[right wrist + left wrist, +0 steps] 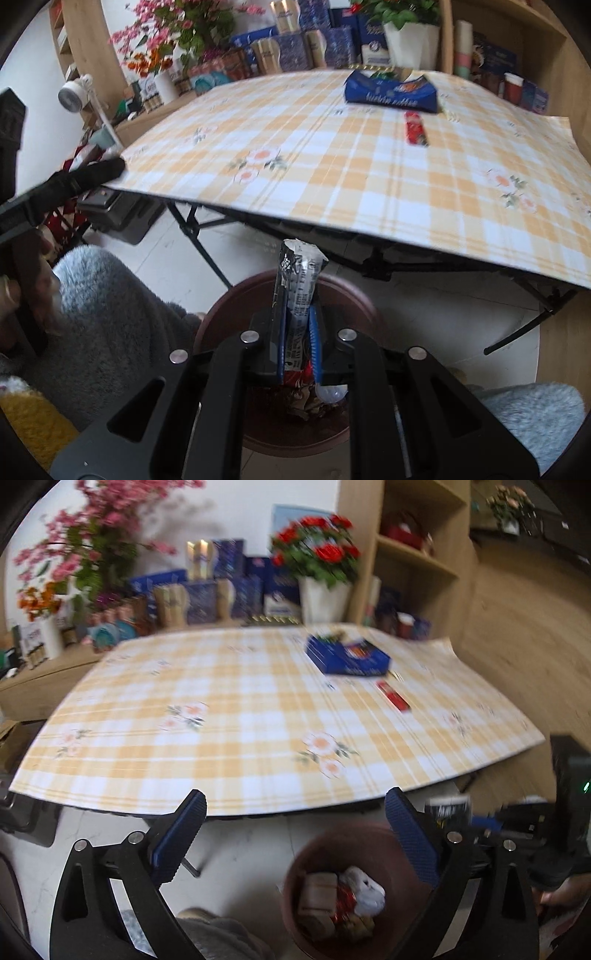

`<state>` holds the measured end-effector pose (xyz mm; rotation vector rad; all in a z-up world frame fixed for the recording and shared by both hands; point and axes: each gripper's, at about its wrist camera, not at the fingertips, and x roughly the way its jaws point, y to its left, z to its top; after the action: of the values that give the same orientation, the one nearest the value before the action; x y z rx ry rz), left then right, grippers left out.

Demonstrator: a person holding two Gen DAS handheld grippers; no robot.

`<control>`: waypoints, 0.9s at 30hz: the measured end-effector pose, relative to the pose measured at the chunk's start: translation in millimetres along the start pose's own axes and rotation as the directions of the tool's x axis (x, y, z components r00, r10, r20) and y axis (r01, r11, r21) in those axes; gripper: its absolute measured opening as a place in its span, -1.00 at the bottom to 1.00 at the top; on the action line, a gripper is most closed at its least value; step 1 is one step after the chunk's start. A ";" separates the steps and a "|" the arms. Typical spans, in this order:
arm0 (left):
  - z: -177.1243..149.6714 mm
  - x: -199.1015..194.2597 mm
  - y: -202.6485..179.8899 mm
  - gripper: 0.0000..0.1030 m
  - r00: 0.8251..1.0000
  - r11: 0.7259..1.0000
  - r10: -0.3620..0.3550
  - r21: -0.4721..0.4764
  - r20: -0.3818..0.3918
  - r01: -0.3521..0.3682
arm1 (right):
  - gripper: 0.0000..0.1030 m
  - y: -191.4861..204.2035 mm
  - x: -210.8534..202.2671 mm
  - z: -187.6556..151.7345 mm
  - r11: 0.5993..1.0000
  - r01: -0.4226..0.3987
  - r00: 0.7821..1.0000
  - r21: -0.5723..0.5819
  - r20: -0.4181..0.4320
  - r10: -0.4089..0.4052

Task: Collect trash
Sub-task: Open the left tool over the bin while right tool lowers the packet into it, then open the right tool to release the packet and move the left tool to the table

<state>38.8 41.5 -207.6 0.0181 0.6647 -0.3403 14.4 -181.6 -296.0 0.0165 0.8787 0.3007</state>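
The right gripper (298,332) is holding a black-and-silver wrapper (297,291) over the brown bin (218,314) on the floor, its fingers clamped on the wrapper's lower half while the top is standing free. The wrapper is looking light, thin and crinkly, likely slippery foil, so a pinch across its flat middle is suiting it. The left gripper (295,834) is hanging beside the bin with its fingers wide apart, holding nothing. A red wrapper (393,696) is lying near the counter's (221,775) far right corner, beside a blue box (347,655).
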 end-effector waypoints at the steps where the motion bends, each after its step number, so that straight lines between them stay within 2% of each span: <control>1: -3.3 -2.9 2.0 0.87 1.000 1.000 0.019 -0.008 0.017 -0.019 | -0.73 1.6 7.4 -3.2 1.000 -0.002 1.000 -0.001 -0.021 0.002; 8: -13.8 4.3 -1.8 0.88 0.992 0.992 0.128 0.017 0.008 -0.128 | -0.73 6.5 41.9 -14.6 0.999 0.028 0.991 -0.040 -0.133 -0.033; 16: -18.0 18.4 1.4 0.88 0.990 0.991 0.132 0.014 -0.050 -0.131 | -0.72 0.1 47.8 -18.1 0.999 0.044 0.984 -0.023 -0.169 -0.047; 22: -19.2 20.1 2.2 0.88 0.988 0.990 0.141 0.009 -0.062 -0.141 | -0.70 -3.9 48.8 -18.2 0.998 0.061 0.982 -0.018 -0.178 -0.063; 23: -19.2 20.0 2.8 0.88 0.988 0.990 0.141 0.008 -0.063 -0.141 | -0.65 -4.4 49.2 -18.5 0.998 0.065 0.981 -0.018 -0.180 -0.068; 25: -19.3 19.9 3.6 0.88 0.988 0.990 0.141 0.005 -0.065 -0.141 | -0.32 -4.3 48.1 -17.5 0.997 0.077 0.982 -0.016 -0.173 -0.078; 26: -19.2 19.8 3.6 0.88 0.988 0.990 0.142 0.004 -0.065 -0.142 | -0.10 -4.5 46.9 -16.7 0.997 0.077 0.983 -0.015 -0.165 -0.078; 27: -19.1 19.7 3.9 0.88 0.988 0.990 0.142 0.003 -0.065 -0.142 | 0.01 -4.6 45.6 -16.1 0.997 0.078 0.985 -0.015 -0.156 -0.080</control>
<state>43.0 41.6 -235.0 0.0751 0.7242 -0.2021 30.6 -175.6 -341.4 -0.0505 1.0310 0.2337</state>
